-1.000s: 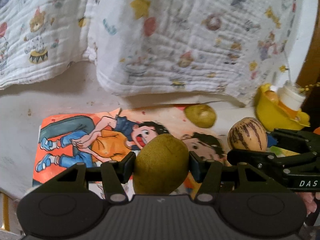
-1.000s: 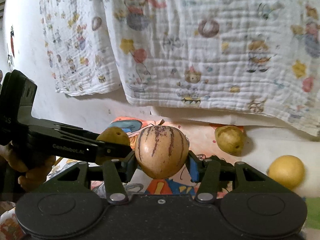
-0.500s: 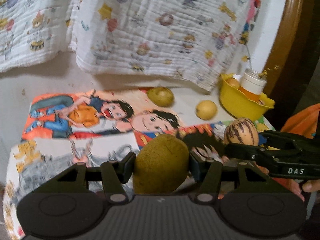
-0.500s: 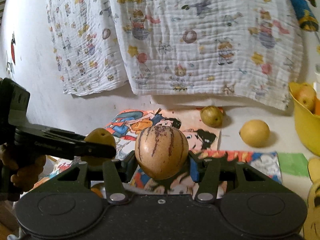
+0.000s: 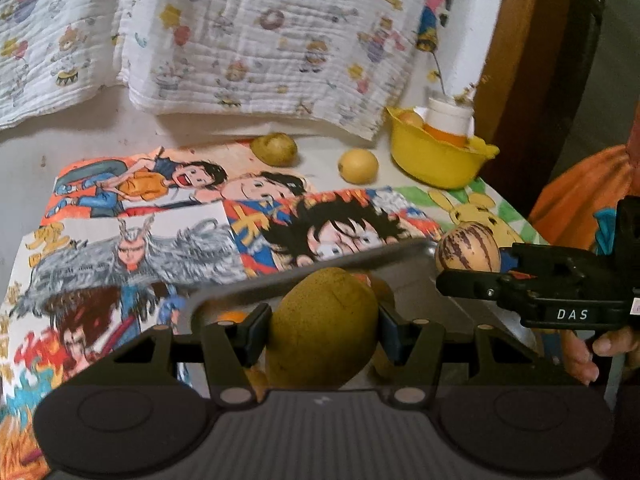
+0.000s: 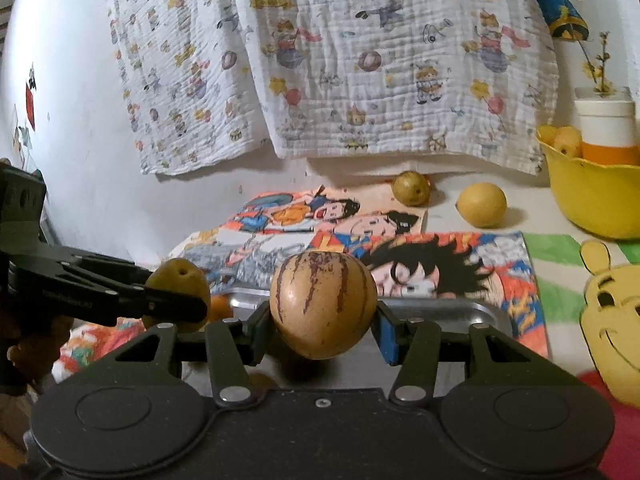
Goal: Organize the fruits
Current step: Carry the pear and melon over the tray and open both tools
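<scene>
My left gripper (image 5: 322, 330) is shut on a brownish-green pear (image 5: 320, 328) and holds it above a metal tray (image 5: 448, 296). My right gripper (image 6: 322, 326) is shut on a striped tan melon (image 6: 322, 304), also over the tray (image 6: 448, 308). Each gripper shows in the other view: the right one with its melon (image 5: 468, 250) at the right, the left one with its pear (image 6: 178, 288) at the left. Orange fruit (image 5: 232, 316) lies in the tray. A second pear (image 5: 275, 149) and a yellow fruit (image 5: 358, 165) lie on the table at the back.
A yellow bowl (image 5: 436, 160) with fruit and a white-and-orange jar (image 5: 448, 118) stands at the back right. Cartoon posters (image 5: 160, 232) cover the table. A printed white cloth (image 5: 260, 40) hangs on the wall behind. A person's orange sleeve (image 5: 576, 196) is at the right.
Both grippers have pulled back from the wall toward the near side with their fruit. The metal tray has come into view under them, and the yellow bowl shows more fully.
</scene>
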{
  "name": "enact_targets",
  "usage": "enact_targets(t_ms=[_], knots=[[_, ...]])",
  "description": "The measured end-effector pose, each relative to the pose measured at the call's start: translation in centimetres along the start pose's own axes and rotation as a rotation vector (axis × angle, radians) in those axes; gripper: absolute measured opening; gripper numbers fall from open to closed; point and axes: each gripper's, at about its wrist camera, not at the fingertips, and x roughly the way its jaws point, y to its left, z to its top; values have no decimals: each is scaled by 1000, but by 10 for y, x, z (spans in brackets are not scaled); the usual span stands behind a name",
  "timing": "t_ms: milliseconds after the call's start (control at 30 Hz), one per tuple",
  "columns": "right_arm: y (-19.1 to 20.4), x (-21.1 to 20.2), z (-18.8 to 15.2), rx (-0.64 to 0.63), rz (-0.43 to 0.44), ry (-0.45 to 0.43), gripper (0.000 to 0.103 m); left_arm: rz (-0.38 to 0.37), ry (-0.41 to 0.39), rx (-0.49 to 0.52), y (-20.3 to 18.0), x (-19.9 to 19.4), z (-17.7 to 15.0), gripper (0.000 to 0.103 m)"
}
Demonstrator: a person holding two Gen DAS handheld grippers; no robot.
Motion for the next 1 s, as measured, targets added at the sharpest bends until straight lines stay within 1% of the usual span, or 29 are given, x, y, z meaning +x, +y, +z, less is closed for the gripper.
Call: enact_targets(t_ms=[200, 433, 600, 767, 1000], knots=[[7, -13, -23, -35, 1, 24, 54, 15, 16, 61, -16, -1, -16, 60], [13, -16, -43, -67, 5, 56, 54, 37, 20, 149, -34, -1, -21, 61], [14, -17, -48, -82, 7, 65, 54, 68, 31, 212, -42, 4, -23, 61], [15, -16, -49, -97, 9, 69, 54, 115, 85, 263, -43, 11, -23, 60], [14, -14, -49, -95, 11, 72, 54, 112, 124, 293, -44, 20, -26, 60]])
